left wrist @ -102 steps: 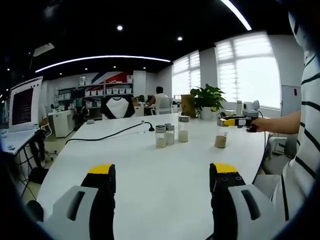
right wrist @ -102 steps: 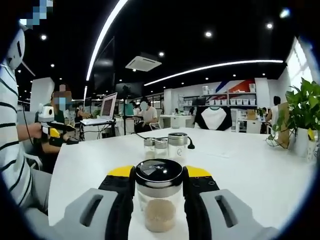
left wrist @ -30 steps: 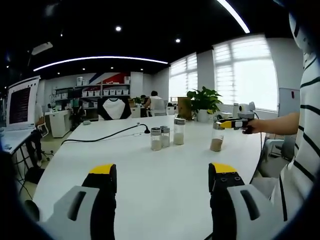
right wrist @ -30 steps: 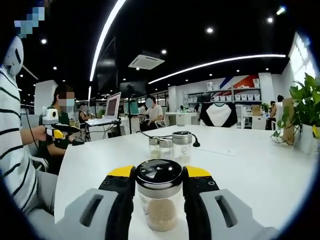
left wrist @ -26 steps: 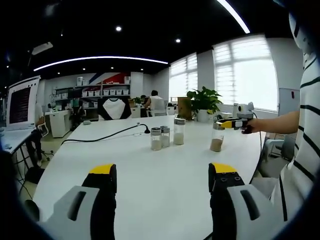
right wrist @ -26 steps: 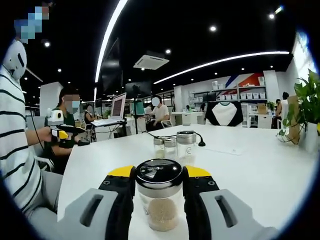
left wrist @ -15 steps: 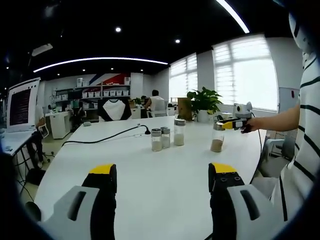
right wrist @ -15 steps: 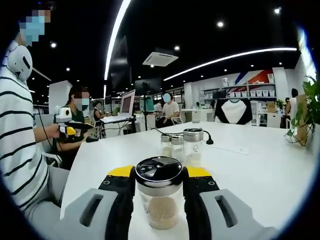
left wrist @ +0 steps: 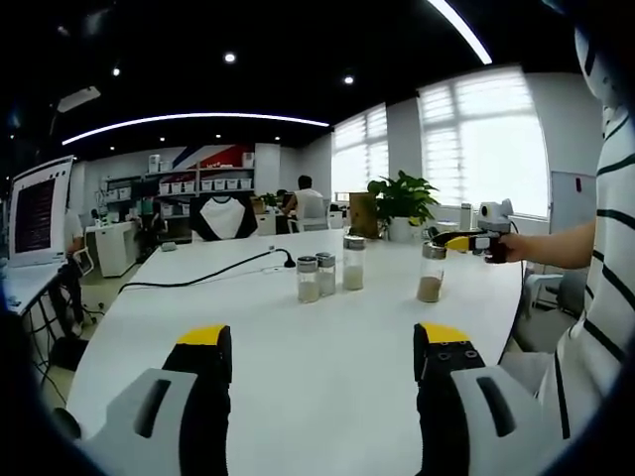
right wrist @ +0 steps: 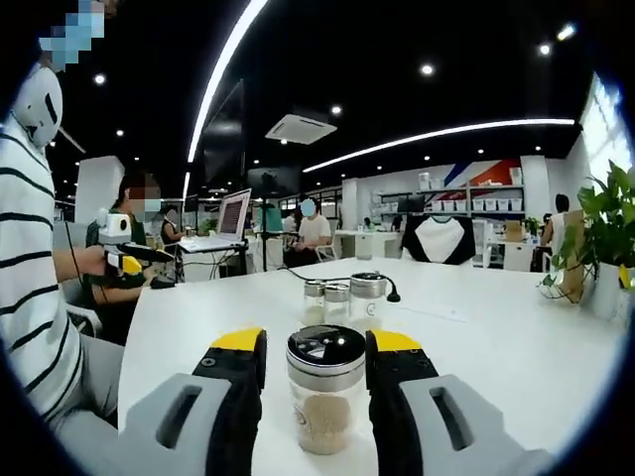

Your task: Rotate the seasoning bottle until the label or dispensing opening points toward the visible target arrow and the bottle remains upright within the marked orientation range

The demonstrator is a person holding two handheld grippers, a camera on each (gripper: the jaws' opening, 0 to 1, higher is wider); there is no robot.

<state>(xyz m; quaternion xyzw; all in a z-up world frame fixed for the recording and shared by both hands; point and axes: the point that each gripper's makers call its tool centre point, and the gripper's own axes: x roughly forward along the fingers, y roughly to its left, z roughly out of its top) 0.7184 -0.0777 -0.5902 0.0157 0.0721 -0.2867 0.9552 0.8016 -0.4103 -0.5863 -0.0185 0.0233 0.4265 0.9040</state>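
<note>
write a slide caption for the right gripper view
Right gripper straddles an upright seasoning bottle on the white table, three more jars behind.

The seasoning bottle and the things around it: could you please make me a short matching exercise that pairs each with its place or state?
Things:
1. seasoning bottle
2. left gripper
3. three jars
4. potted plant

Places or states:
A. clustered mid-table beside a black cable
B. between the right gripper's yellow-tipped jaws, upright on the white table
C. at the table's far edge near the window
D. open, with nothing between its jaws

Pairs: 1-B, 2-D, 3-A, 4-C
</note>
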